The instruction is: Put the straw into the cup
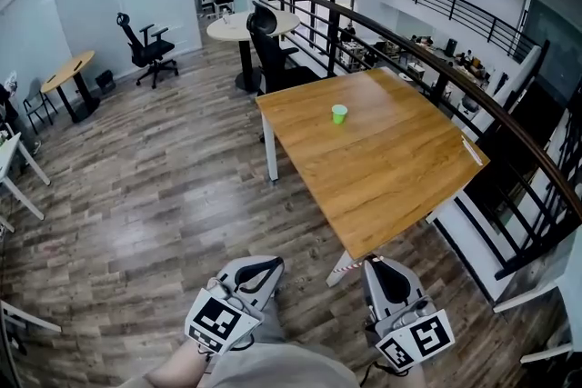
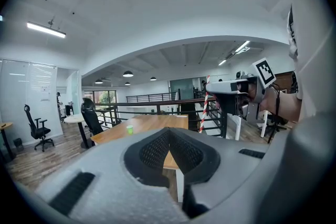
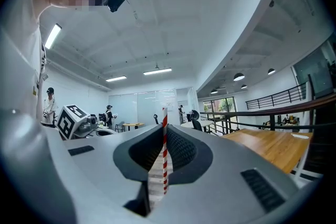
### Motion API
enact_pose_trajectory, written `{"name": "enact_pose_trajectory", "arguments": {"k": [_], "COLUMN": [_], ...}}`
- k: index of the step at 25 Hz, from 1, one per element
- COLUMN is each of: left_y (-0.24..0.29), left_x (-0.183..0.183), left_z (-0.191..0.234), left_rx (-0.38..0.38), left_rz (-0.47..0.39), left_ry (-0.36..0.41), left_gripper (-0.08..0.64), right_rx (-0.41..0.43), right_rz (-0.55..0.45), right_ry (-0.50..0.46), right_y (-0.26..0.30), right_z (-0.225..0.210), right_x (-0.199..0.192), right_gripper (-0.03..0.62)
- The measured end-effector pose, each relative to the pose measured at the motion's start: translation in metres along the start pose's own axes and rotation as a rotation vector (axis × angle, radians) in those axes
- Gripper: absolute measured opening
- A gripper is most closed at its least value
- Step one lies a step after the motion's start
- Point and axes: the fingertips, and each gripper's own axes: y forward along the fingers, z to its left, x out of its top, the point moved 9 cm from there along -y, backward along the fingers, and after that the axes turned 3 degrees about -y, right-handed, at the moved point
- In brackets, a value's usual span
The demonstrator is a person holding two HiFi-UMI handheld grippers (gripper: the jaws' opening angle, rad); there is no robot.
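Note:
A small green cup (image 1: 338,114) stands upright on the far half of a square wooden table (image 1: 391,177); the left gripper view shows the cup (image 2: 129,129) small and far off. Both grippers hang low in front of the person's body, short of the table's near corner. My right gripper (image 1: 375,263) is shut on a red-and-white striped straw (image 1: 349,267), which stands upright between the jaws (image 3: 164,149). My left gripper (image 1: 265,267) is shut with nothing in it, and from it I see the straw (image 2: 203,105) sticking up out of the right gripper (image 2: 224,93).
A dark railing (image 1: 473,100) runs along the table's far and right sides. A thin white strip (image 1: 471,150) lies near the table's right edge. A black office chair (image 1: 273,50) and a round white table (image 1: 238,27) stand beyond it, above wooden flooring (image 1: 155,195).

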Motion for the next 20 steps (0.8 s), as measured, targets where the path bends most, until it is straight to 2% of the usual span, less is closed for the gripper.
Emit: {"name": "enact_pose_trajectory", "arguments": {"k": [6,11,20], "left_y": [0.018,0.031,0.073], "left_x": [-0.002,0.005,-0.003], "left_z": [0.011,0.028,0.113], "left_rx": [-0.006,0.015,-0.009], "left_rz": [-0.022,-0.102,-0.119], "left_ry": [0.017,-0.07,-0.038], "left_gripper": [0.012,0.012,0.012], "right_rx": [0.006,-0.003,-0.019], "right_rz": [-0.009,0.001,0.005], "right_ry": [-0.01,-0.008,-0.005], "right_y": [0.013,0.033,0.118], "right_z": [-0.011,-0.025,-0.049], "right_x": [-0.005,-0.017,-0.036], "right_gripper": [0.031,0.031,0.031]}}
